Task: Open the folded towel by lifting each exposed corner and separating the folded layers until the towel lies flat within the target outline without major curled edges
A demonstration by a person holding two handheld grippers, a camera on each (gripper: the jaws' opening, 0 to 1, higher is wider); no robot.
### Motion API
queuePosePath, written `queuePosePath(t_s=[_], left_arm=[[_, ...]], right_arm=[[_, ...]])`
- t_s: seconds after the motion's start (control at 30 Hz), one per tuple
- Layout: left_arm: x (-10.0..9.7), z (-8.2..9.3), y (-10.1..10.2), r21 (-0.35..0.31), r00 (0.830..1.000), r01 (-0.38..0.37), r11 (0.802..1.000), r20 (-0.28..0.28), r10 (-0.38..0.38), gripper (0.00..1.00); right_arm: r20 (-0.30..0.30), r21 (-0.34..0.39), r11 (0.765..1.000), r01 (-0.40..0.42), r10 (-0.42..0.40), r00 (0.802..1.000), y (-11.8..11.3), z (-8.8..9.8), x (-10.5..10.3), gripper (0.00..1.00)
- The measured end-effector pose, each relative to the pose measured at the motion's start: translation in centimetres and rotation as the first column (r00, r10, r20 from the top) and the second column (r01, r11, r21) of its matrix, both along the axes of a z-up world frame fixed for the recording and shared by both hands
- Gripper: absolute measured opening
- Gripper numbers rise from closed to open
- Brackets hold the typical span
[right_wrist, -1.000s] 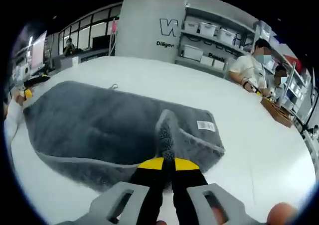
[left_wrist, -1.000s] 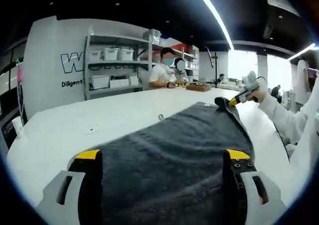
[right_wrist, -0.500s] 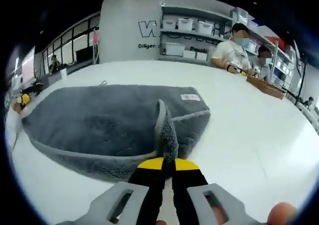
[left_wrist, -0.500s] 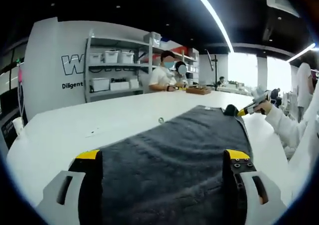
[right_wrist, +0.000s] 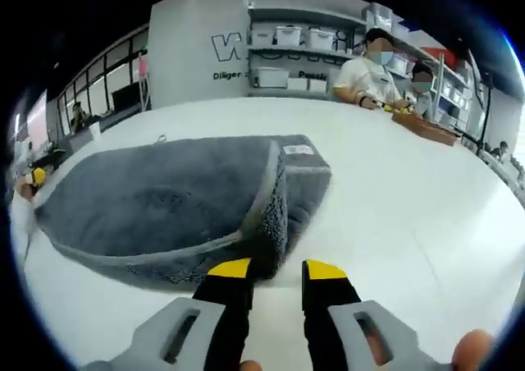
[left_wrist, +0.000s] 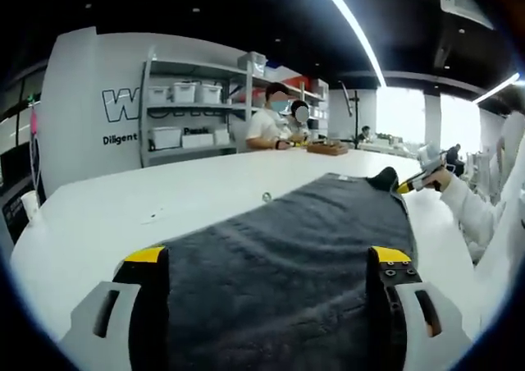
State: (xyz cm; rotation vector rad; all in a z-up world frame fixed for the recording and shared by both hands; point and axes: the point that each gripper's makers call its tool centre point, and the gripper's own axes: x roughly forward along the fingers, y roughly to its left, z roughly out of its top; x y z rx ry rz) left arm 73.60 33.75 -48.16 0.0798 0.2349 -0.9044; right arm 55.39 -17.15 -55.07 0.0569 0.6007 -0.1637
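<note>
The grey towel [right_wrist: 164, 199] lay stretched along the white table [right_wrist: 394, 190], mostly opened out, though at the near end a fold stood up as a ridge with its white label [right_wrist: 297, 149] on the flap beyond. The right gripper [right_wrist: 275, 271] sat right at that raised edge with its jaws parted, nothing held between them. The left gripper [left_wrist: 267, 260] hung over the far end of the cloth, jaws spread wide and empty. I judged the unfolding nearly done, with the last flap left to smooth. The next move looked to call for pinching that upright edge and drawing it outward until it lay flat. No outline showed on the table.
</note>
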Motion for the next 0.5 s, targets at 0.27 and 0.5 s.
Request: queuePosePath(t_s=[0.27,0.5], left_arm=[[-0.1,0.4,0.0,-0.011,1.0,0.003,1.0,0.007,-0.002,0.98],[0.0,0.5,0.3,-0.014,1.0,-0.001,1.0,0.007,0.001,0.99]], right_arm=[[0.031,-0.058,0.994,0.088,-0.086,0.996,-1.6,2.1,-4.0,0.6],[0.035,-0.088,0.995,0.043,-0.04,0.999,-0.1,3.0,-5.6,0.81]])
